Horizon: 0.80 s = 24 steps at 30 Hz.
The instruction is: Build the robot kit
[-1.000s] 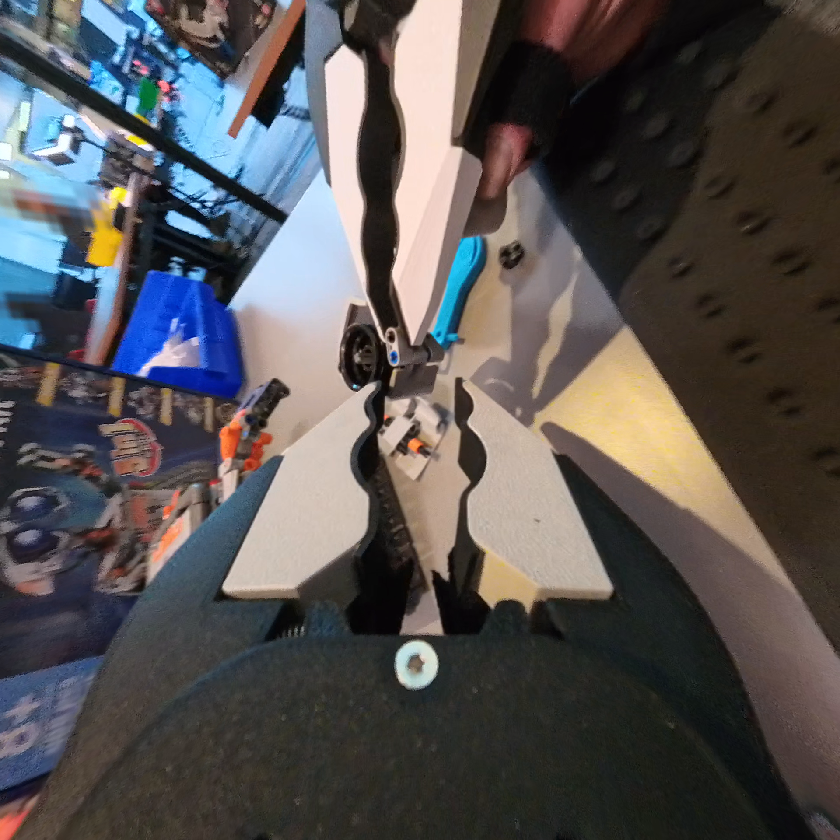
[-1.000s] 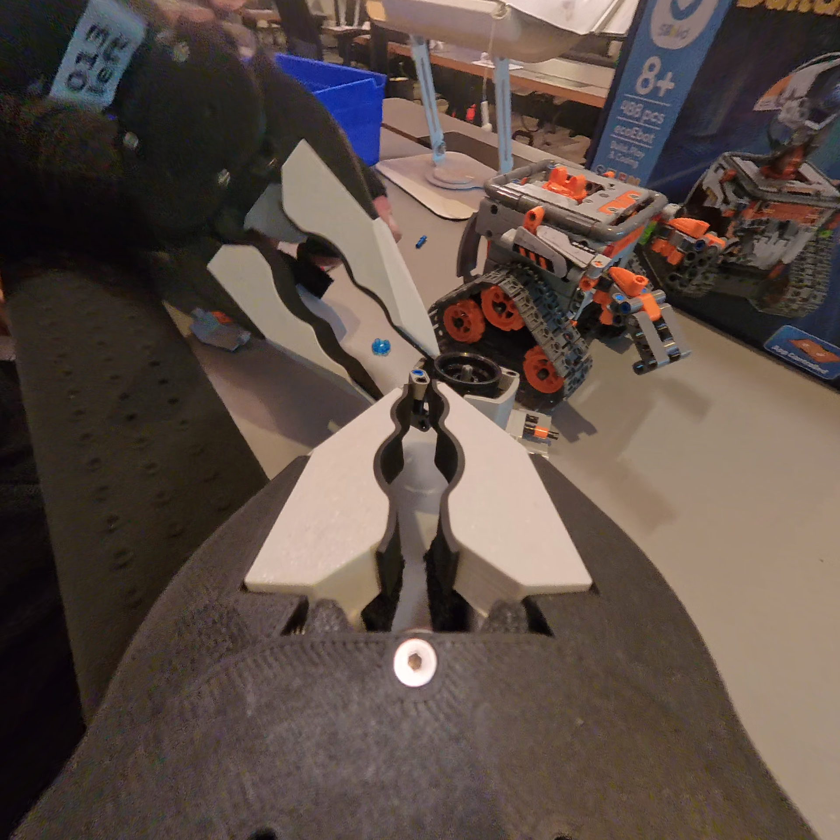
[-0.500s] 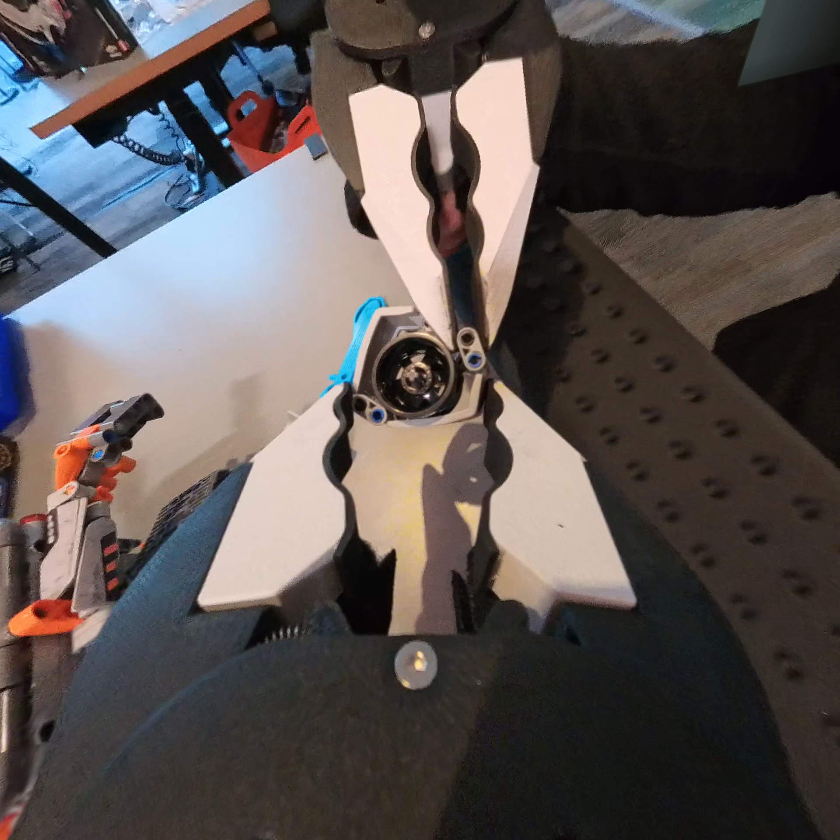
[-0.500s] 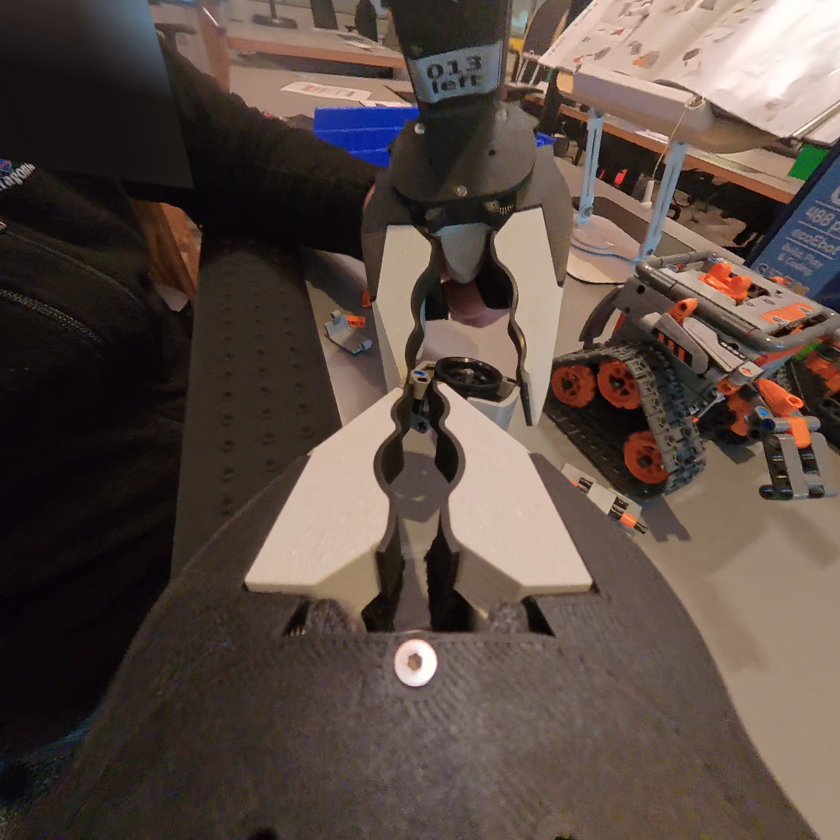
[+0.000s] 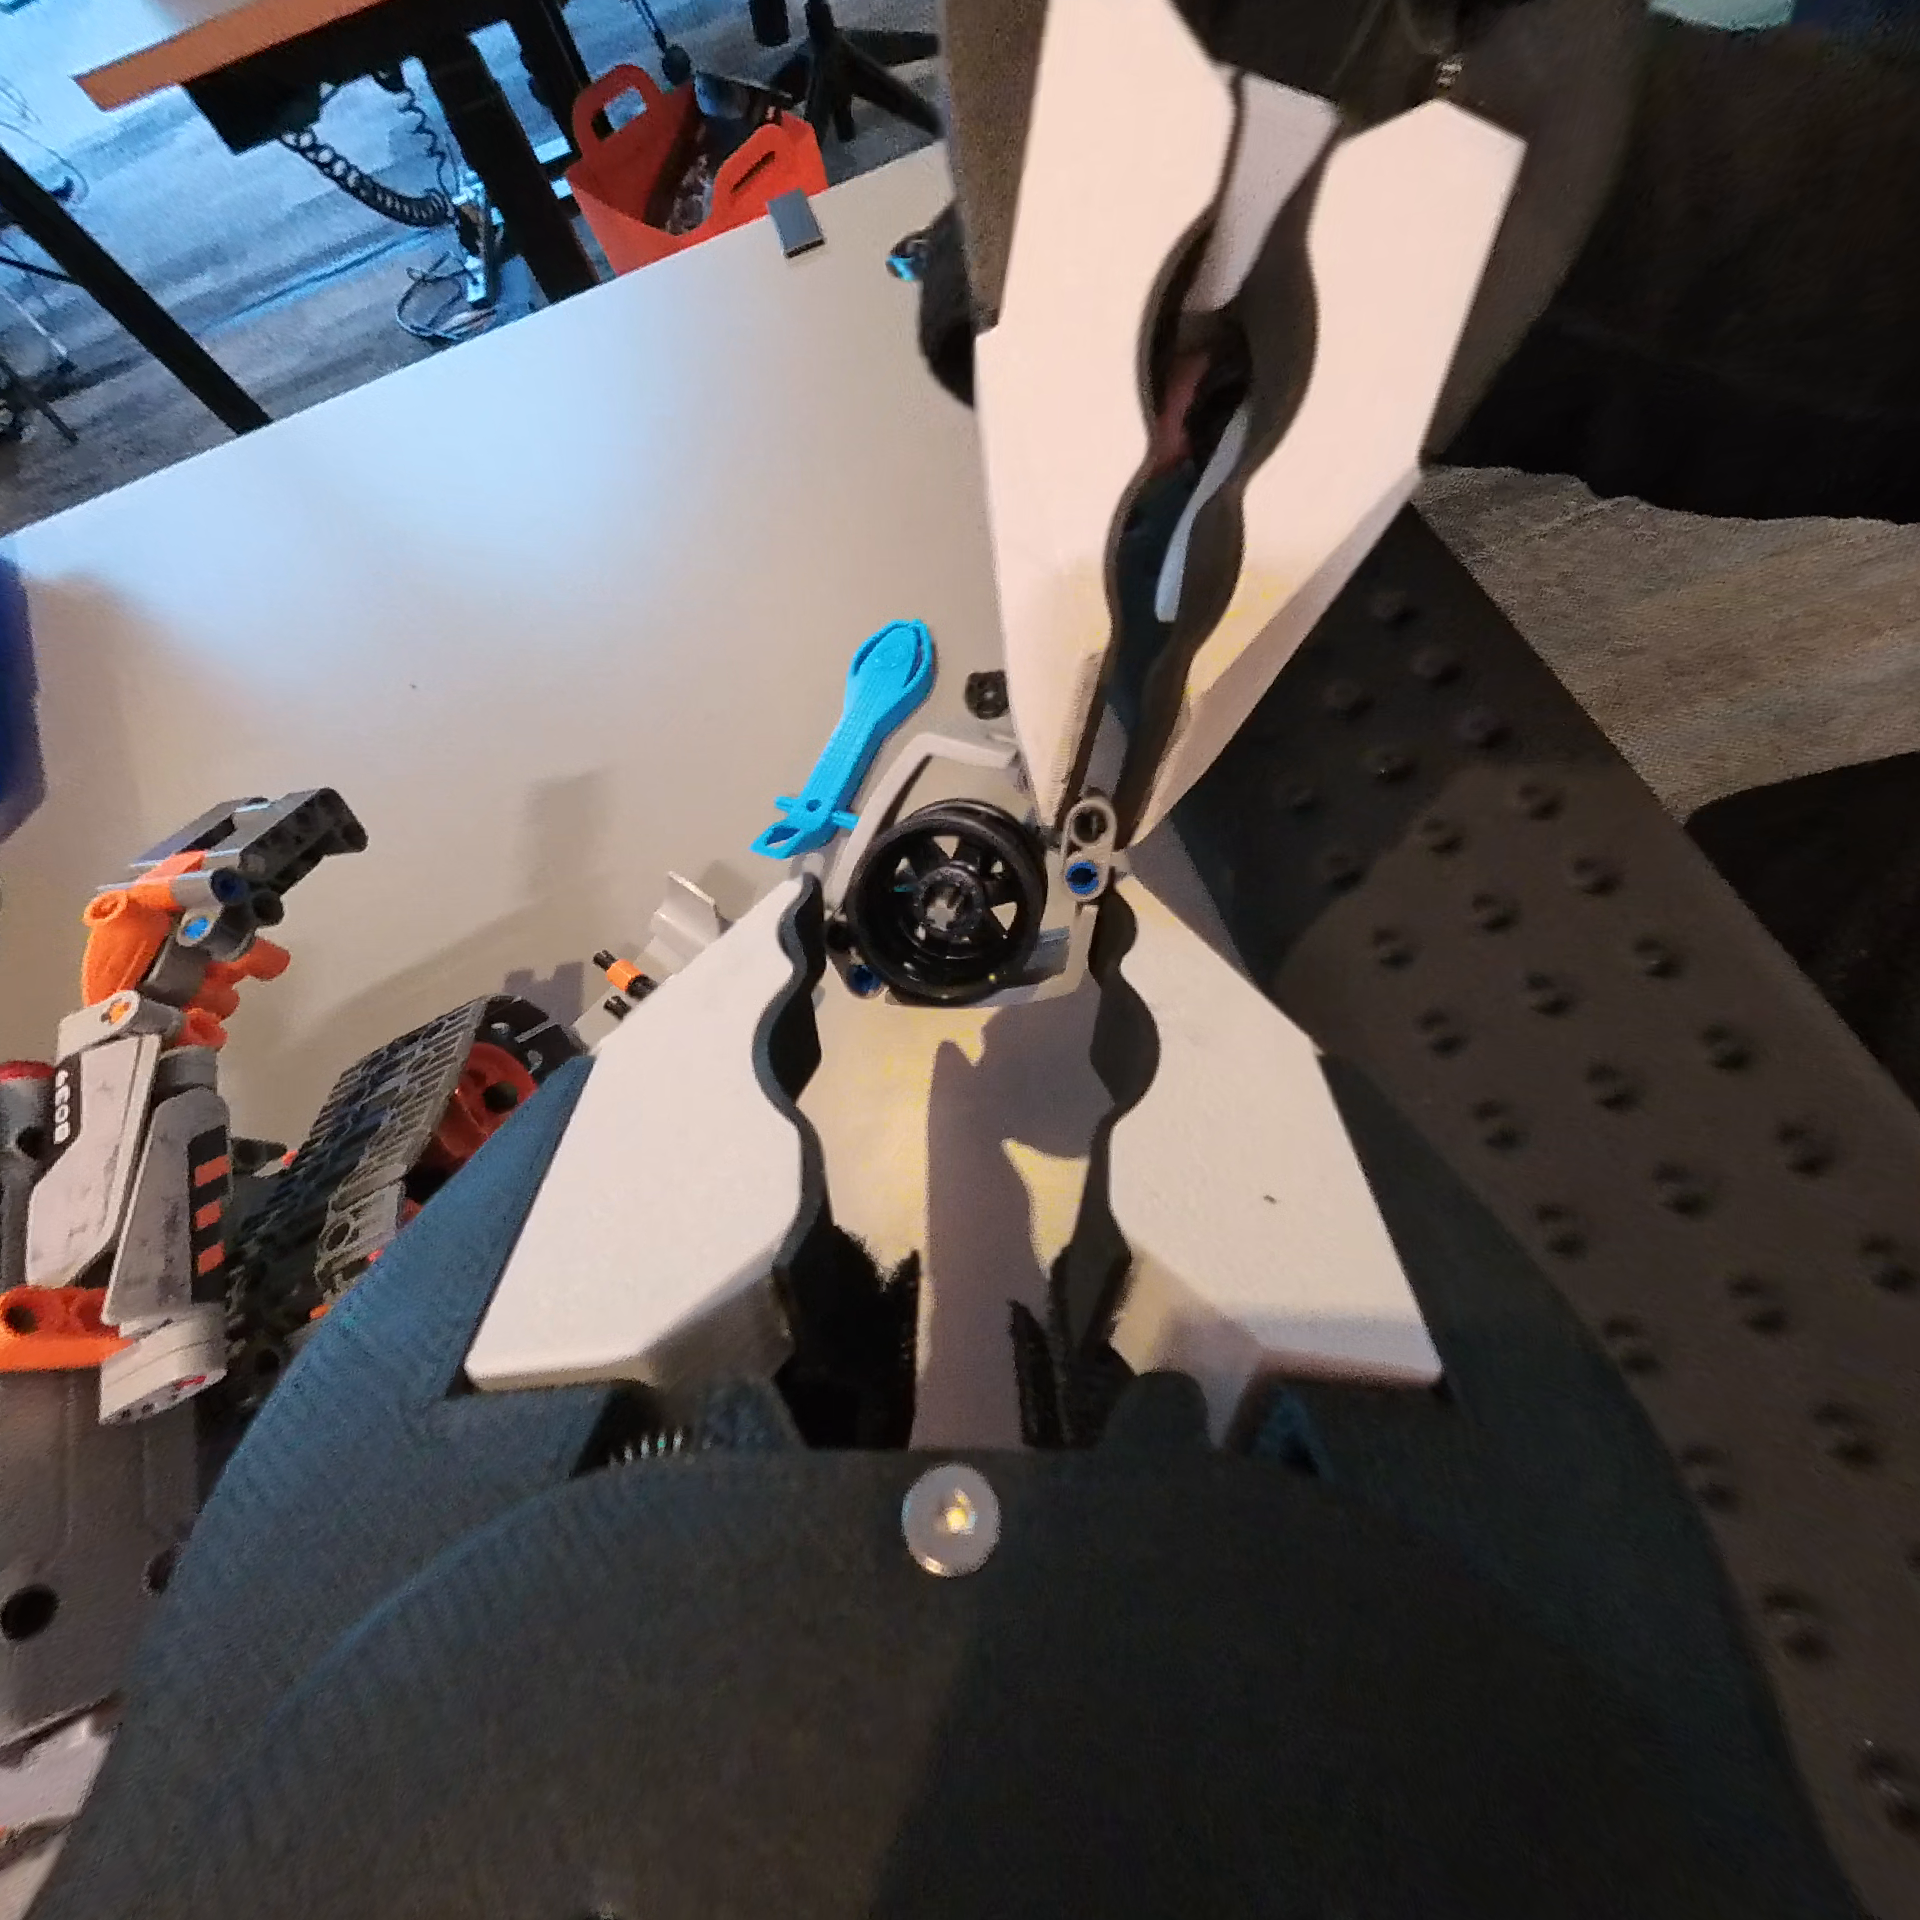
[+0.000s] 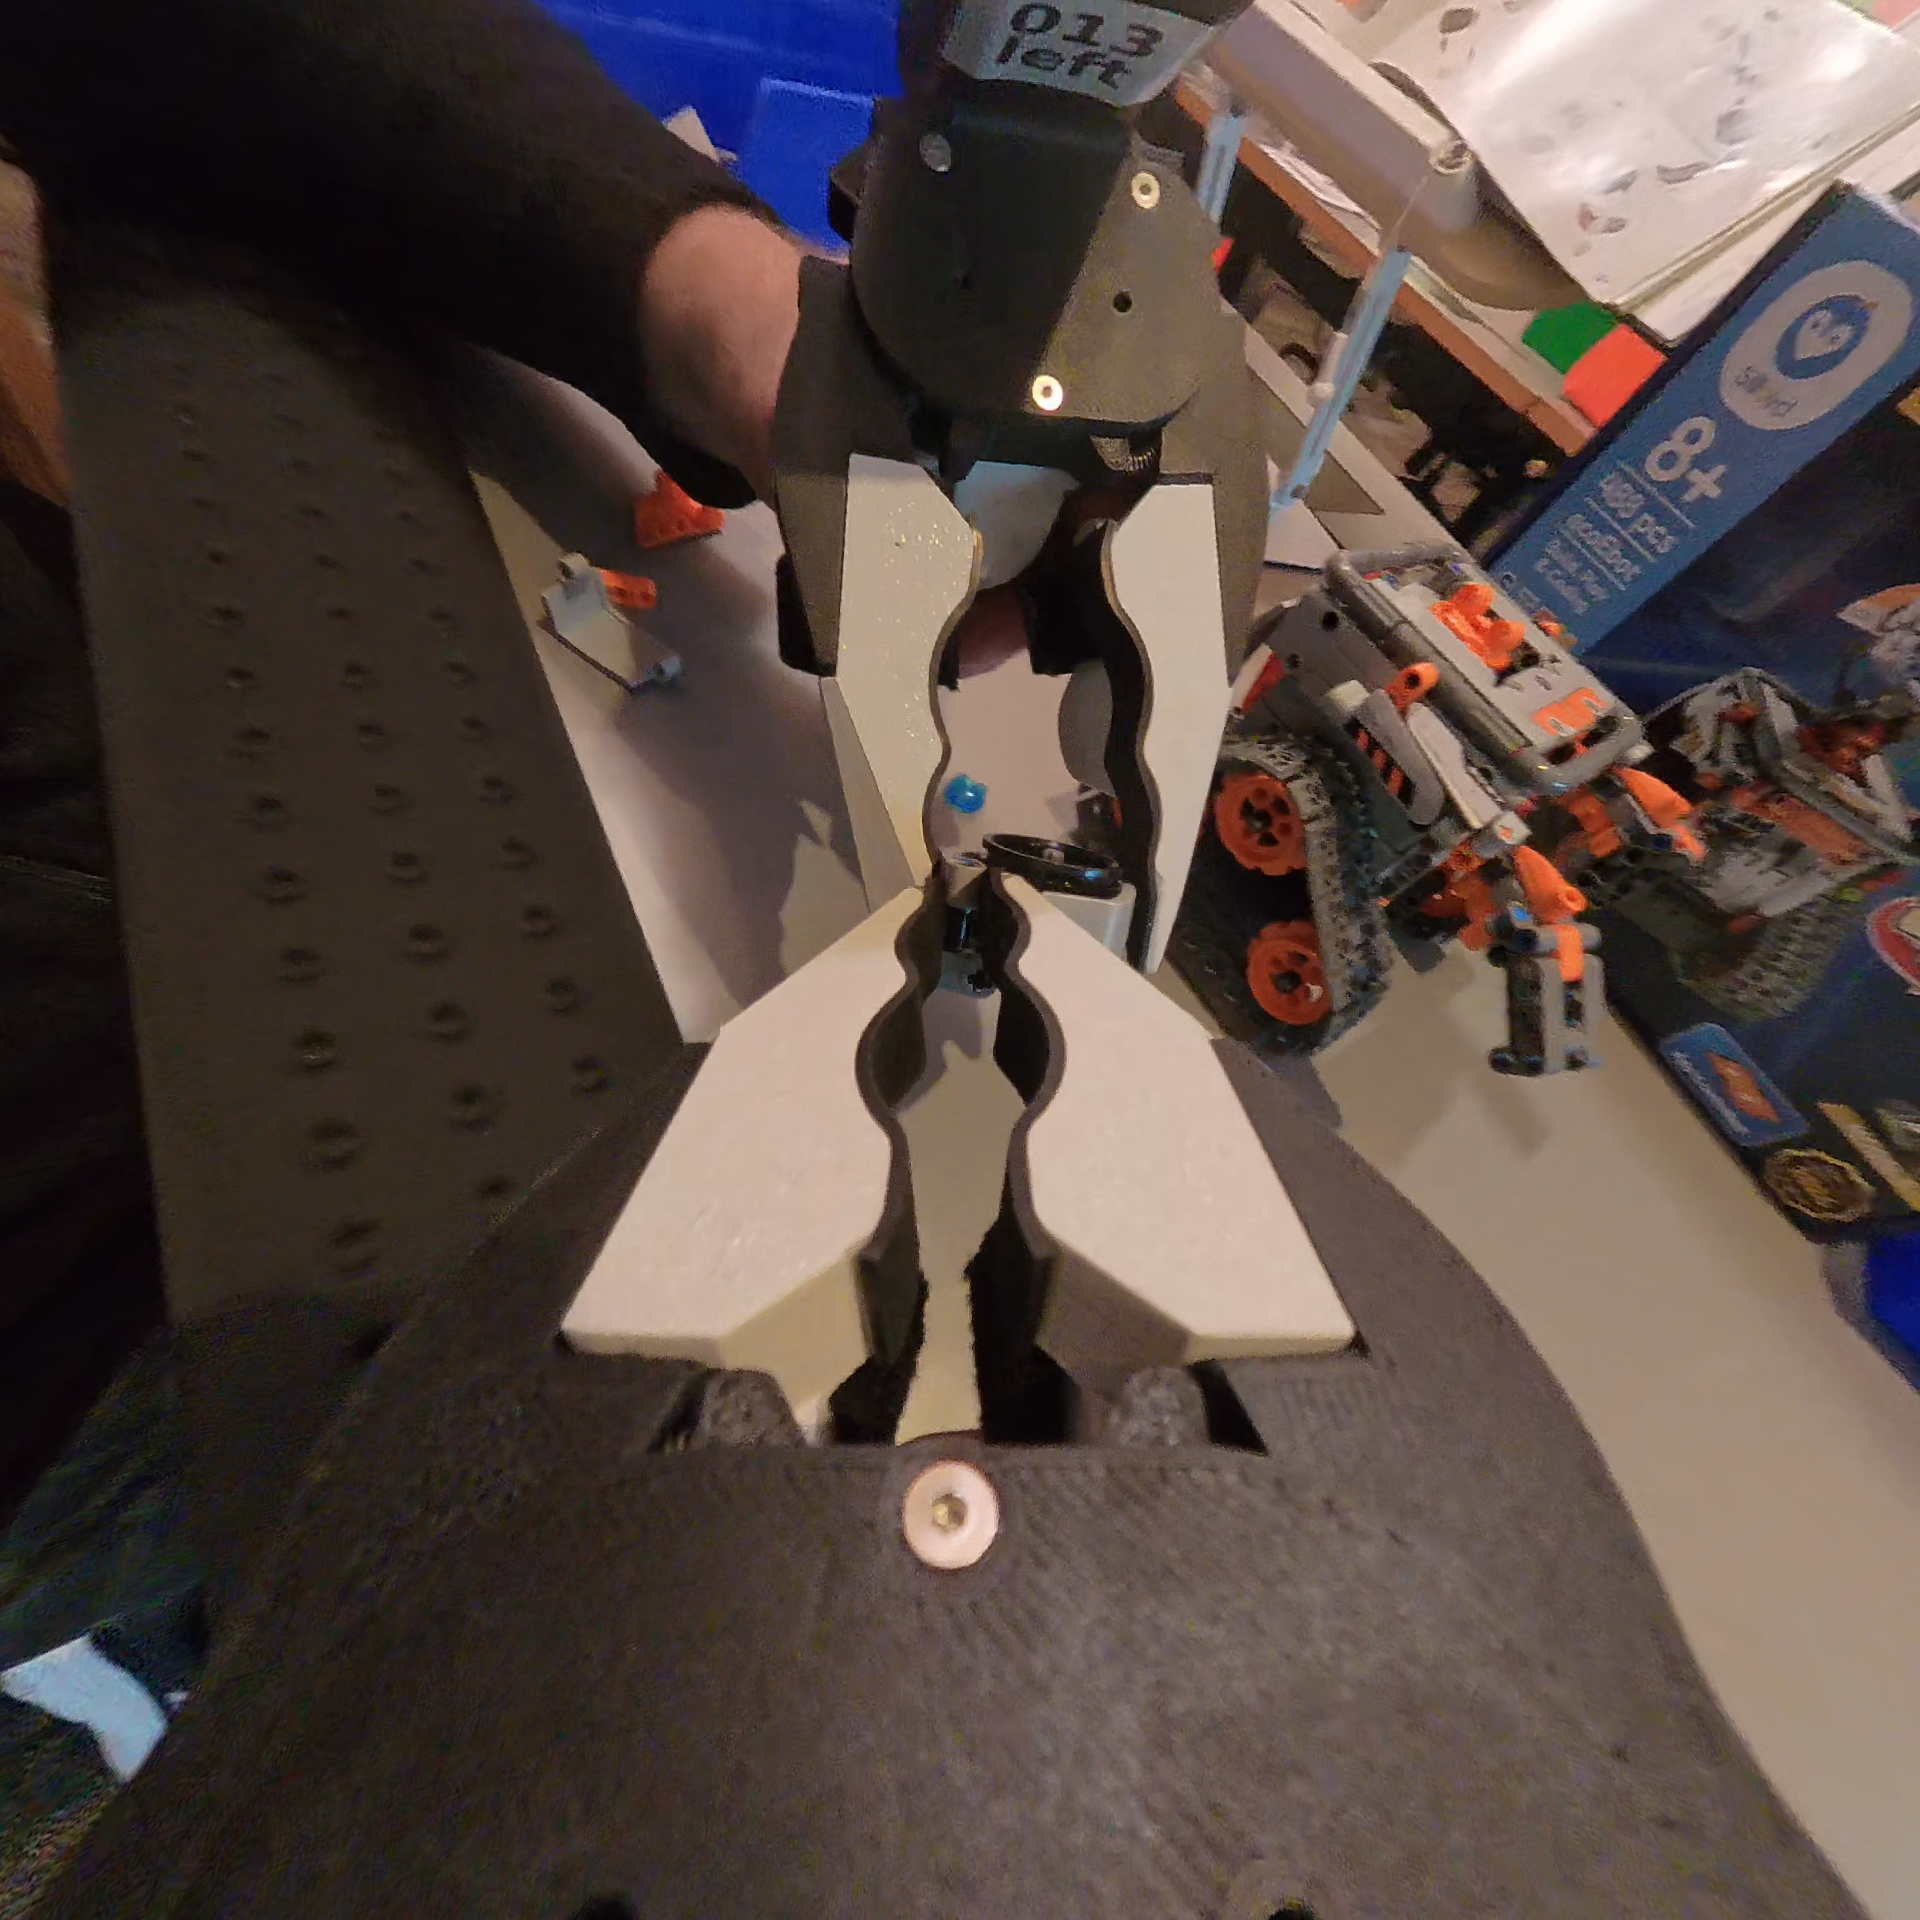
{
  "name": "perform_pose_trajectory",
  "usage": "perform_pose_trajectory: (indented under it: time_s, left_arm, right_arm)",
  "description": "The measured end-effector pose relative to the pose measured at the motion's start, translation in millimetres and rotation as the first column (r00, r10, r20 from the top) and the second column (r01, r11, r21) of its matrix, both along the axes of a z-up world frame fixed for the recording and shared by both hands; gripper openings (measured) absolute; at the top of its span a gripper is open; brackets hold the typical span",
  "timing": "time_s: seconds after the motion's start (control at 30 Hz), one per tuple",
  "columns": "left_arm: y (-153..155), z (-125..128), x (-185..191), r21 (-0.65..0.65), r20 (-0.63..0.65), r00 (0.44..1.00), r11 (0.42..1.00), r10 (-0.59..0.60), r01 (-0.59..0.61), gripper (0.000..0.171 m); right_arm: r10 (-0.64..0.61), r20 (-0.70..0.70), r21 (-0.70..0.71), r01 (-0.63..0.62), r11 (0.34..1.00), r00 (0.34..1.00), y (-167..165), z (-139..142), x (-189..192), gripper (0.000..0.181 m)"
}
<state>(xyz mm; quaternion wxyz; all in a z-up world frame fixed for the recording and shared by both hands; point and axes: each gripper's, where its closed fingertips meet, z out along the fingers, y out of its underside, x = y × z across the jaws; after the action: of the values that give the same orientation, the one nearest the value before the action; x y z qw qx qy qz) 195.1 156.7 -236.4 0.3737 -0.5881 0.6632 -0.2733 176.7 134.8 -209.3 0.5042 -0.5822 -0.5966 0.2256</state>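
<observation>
Motor block [image 5: 961, 914] now sits between the wider-spread left tongs [image 5: 951, 914]; right tongs [image 6: 961, 914] stay clamped on its beam.

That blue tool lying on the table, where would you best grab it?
Probably across the thin handle of the blue tool, coming straight down from above: it lies flat on the table, and its rounded end is wider. The wheel block crowds its forked tip.

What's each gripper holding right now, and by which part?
Right gripper pinches the grey motor block by its corner lug. Left gripper is open around the block.
</observation>
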Motion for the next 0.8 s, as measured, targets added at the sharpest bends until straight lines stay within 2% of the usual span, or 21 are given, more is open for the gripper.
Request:
perform_pose_trajectory:
  time_s: [0.17,0.33,0.4,0.47,0.57,0.63,0.73,0.8]
  left_arm:
    - [4,0,1,-0.044,0.015,1.0,0.999,0.027,-0.027,0.048]
    - [8,6,0,-0.11,0.064,0.997,0.993,0.051,-0.043,0.049]
    - [8,6,0,-0.133,0.075,0.996,0.991,0.043,-0.033,0.049]
    - [7,3,0,-0.146,0.077,0.996,0.989,0.04,-0.029,0.049]
    - [3,7,1,-0.196,0.123,0.992,0.981,0.024,0.0,0.049]
    - [0,15,3,-0.239,0.168,0.986,0.97,0.004,0.036,0.049]
    - [-9,21,3,-0.3,0.216,0.976,0.948,-0.04,0.105,0.049]
    - [-18,29,3,-0.353,0.262,0.962,0.92,-0.08,0.173,0.05]
  right_arm:
    - [-0.11,0.061,0.151,0.1,0.983,0.992,5,1,0,0.004]
    - [-0.236,0.077,0.306,0.202,0.93,0.969,11,7,-1,0.005]
    - [-0.224,0.047,0.25,0.206,0.946,0.973,12,9,-3,0.006]
    - [-0.212,-0.015,0.223,0.21,0.952,0.977,11,22,0,0.021]
    - [-0.193,-0.12,0.159,0.211,0.965,0.974,7,44,14,0.02]
    - [-0.213,-0.126,0.103,0.227,0.969,0.969,16,42,28,0.023]
    - [-0.137,-0.16,-0.044,0.131,0.99,0.978,13,35,28,0.03]
    - [-0.089,-0.17,-0.05,0.082,0.995,0.981,11,32,24,0.03]
